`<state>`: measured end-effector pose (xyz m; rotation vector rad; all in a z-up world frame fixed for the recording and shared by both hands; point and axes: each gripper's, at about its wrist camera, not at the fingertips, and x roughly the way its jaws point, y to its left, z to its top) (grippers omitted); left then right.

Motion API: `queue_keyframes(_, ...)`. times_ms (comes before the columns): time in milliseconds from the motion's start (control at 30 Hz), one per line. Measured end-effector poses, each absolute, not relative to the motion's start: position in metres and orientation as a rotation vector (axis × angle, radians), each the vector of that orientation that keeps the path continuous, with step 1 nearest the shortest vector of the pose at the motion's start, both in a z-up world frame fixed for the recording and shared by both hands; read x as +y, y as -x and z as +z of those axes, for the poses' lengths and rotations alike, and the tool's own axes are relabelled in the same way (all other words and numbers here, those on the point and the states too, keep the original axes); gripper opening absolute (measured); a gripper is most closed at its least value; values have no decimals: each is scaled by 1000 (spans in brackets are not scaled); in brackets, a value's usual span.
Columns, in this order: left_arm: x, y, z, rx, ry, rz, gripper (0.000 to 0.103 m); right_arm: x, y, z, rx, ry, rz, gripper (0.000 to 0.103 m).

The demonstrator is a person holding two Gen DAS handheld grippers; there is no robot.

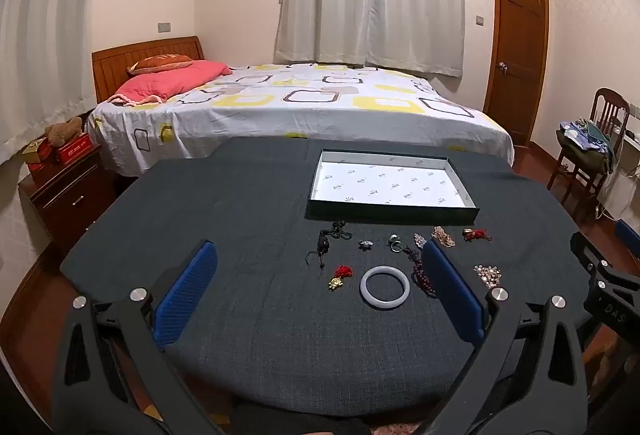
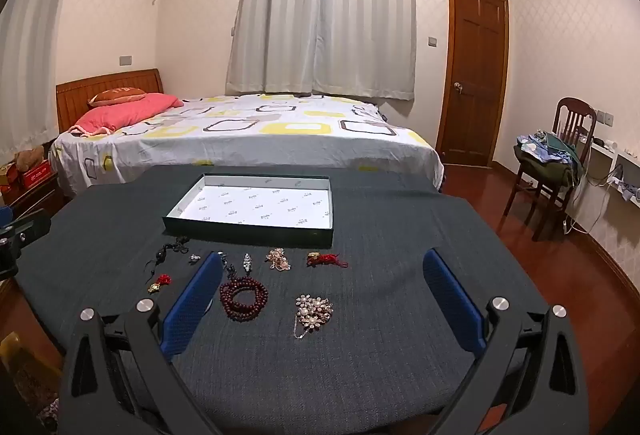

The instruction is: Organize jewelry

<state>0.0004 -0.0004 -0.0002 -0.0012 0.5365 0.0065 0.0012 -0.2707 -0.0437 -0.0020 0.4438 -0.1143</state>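
Note:
Several pieces of jewelry lie on a dark cloth-covered table (image 1: 240, 315) in front of an open shallow box (image 1: 452, 165) with white lining; the box also shows in the right wrist view (image 2: 256, 233). A white bangle (image 1: 385, 287), a red-and-gold charm (image 1: 340, 276) and a black cord pendant (image 1: 326, 245) lie ahead of my left gripper (image 1: 320, 259), which is open and empty. A dark red bead bracelet (image 2: 243, 298), a pearl brooch (image 2: 313, 311), a pink piece (image 2: 278, 259) and a red tassel (image 2: 326, 259) lie ahead of my right gripper (image 2: 322, 267), open and empty.
A bed (image 1: 280, 107) stands behind the table. A nightstand (image 1: 68, 191) is at the left. A wooden chair (image 2: 556, 159) with clothes and a door (image 2: 476, 75) are at the right. The right gripper's body shows at the right edge of the left wrist view (image 1: 608, 287).

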Motion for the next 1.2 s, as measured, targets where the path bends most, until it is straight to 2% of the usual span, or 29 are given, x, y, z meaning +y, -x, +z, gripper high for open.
queue_keyframes(1200,5,1,-7,543,30,3,100,-271,-2,-47,451,2,-114,98)
